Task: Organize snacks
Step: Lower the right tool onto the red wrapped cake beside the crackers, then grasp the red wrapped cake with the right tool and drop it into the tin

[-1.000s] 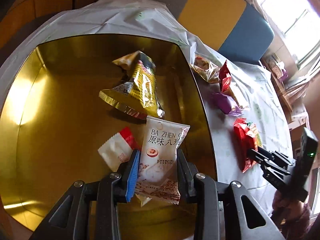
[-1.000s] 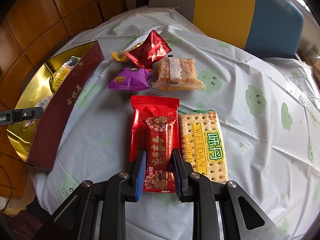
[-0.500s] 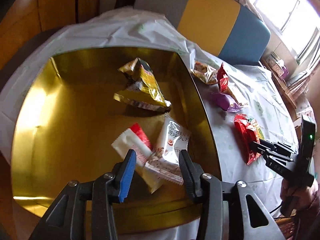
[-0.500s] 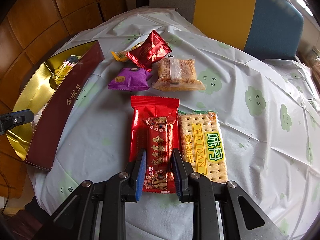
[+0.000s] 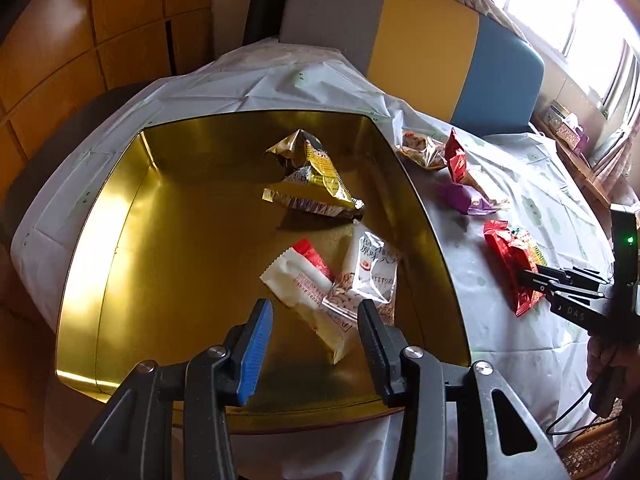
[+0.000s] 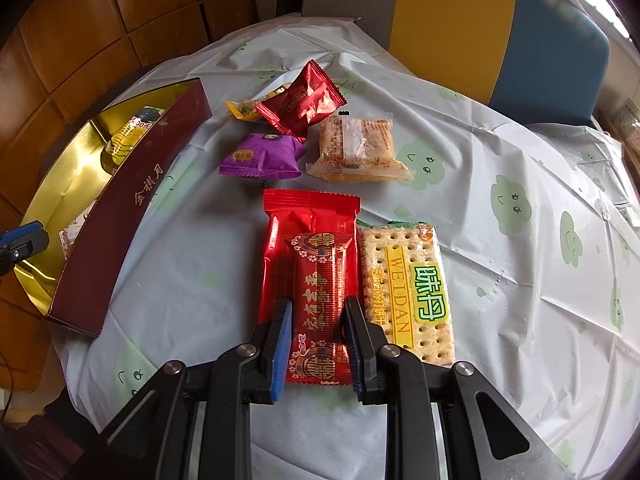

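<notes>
The left gripper (image 5: 312, 320) hangs over the near edge of the gold-lined box (image 5: 120, 216), jaws spread with nothing pinched between them. In the box, toward its right wall, lie a white nut packet (image 5: 370, 276) overlapping a white-and-red wrapped snack (image 5: 304, 284), and farther back a yellow crinkled bag (image 5: 316, 178). The box sits at the left edge of the counter (image 6: 500, 140), which is covered with a pale cloth printed with green clouds; its maroon outer wall (image 6: 124, 220) faces the loose snacks.

The right gripper (image 6: 316, 344) has its jaws pressed against the sides of a slim red patterned snack bar (image 6: 320, 292), which lies on top of a larger red foil packet (image 6: 308, 216) near the counter's front edge. A cracker pack (image 6: 408, 288) marked WEIDAN lies just beside it on the right, touching the red packet's edge. Toward the back of the counter sit a purple packet (image 6: 264, 156), a dark red packet (image 6: 304, 100) overlapping a small yellow one (image 6: 244, 110), and a clear-wrapped pastry (image 6: 356, 148). These lie between the held bar and the box's far corner. A grey, yellow and blue chair back (image 6: 460, 20) stands beyond the counter.
</notes>
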A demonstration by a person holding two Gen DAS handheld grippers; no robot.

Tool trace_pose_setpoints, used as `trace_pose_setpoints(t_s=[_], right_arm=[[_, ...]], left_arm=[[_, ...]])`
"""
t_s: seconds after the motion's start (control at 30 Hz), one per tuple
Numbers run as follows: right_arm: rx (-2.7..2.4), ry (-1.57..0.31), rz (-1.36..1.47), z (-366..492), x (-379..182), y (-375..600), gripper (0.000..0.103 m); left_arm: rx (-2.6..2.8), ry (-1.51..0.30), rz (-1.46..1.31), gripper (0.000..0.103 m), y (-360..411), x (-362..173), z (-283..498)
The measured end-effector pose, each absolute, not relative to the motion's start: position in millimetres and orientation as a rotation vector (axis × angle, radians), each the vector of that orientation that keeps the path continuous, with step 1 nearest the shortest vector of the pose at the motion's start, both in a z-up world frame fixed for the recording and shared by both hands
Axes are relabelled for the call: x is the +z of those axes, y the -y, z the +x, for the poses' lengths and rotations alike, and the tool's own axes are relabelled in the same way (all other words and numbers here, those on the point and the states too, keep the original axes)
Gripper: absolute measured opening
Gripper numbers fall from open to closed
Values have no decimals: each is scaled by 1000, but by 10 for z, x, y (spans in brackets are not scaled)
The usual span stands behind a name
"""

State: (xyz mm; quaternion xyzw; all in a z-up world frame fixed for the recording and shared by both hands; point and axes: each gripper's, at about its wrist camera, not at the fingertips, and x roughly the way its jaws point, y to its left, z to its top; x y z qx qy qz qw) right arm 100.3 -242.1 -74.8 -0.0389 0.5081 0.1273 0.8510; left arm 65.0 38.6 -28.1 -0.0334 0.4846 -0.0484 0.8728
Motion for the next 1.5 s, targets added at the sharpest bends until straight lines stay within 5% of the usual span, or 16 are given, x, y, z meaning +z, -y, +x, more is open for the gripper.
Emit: trace_pose_setpoints(t_s=[0.37,0.4,0.47,0.53,0.63,1.2,1.3,1.43,1.5], right_arm=[[267,-1075,-49,1002,-745,2443,31],[274,-1078,-50,1000,-750,2429,35],[270,-1126,-78,1021,-842,2384,62],[253,-1125,-117,1004,-888,2337,69],[264,-1091,-121,983,-824,2305,57],[256,-1052,-31,986,-695,2444,64],[269,-1047,-35,996,-697,2410,57],[267,-1037,-78,988,-726,2374,34],[269,-1032,-98,981,-741,2341,33]], left_arm=[[-92,-1017,-72,45,-393,-299,625],[-91,-1018,-73,45,-393,-300,626],[-92,-1017,-76,45,-394,-301,623],[-93,-1016,-75,45,-392,-299,620],[-97,-1014,-79,45,-403,-300,614],[-94,-1019,-96,45,-449,-324,596],[-96,-1021,-94,45,-446,-334,595],[-100,-1020,-92,45,-439,-336,591],[-99,-1019,-94,45,-450,-337,584]])
